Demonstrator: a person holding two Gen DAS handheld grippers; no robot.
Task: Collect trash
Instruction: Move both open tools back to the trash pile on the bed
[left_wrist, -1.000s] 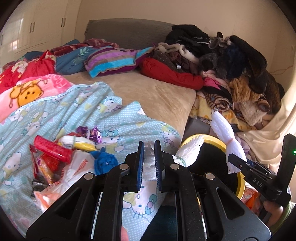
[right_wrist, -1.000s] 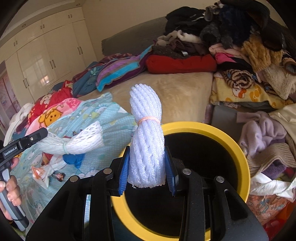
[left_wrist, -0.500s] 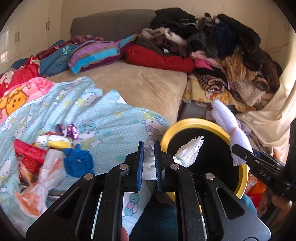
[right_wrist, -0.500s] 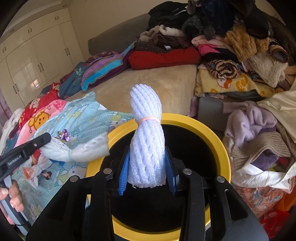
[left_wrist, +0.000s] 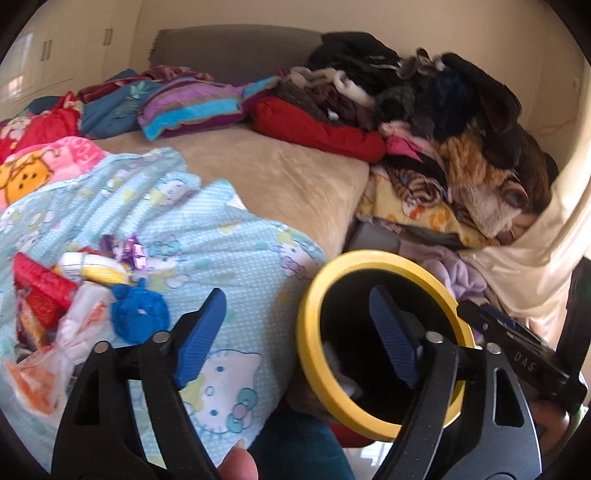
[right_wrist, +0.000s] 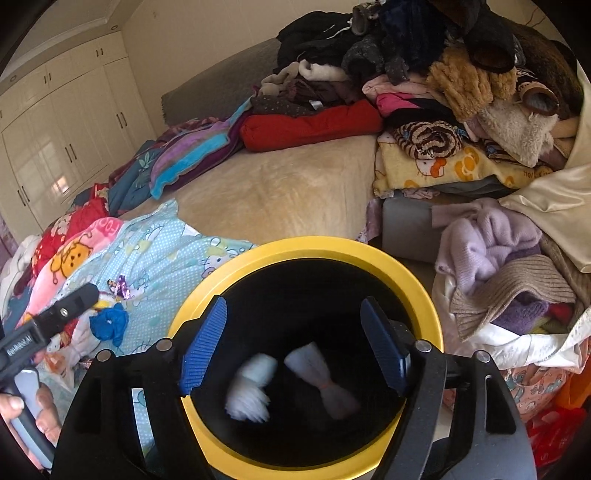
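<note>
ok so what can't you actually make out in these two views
- Left wrist view: most of the bin's inside is dark and partly behind the left gripper; only a pale scrap shows.
- Right wrist view: the two white foam bundles in the bin are motion-blurred.
- Left wrist view: the wrapper pile is cut off by the left edge, print unreadable.
- Right gripper: open, nothing between its fingers.

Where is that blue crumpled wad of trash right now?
The blue wad lies on the light blue blanket, left of the yellow-rimmed bin in the left wrist view, at the right edge of the wrapper pile.
</note>
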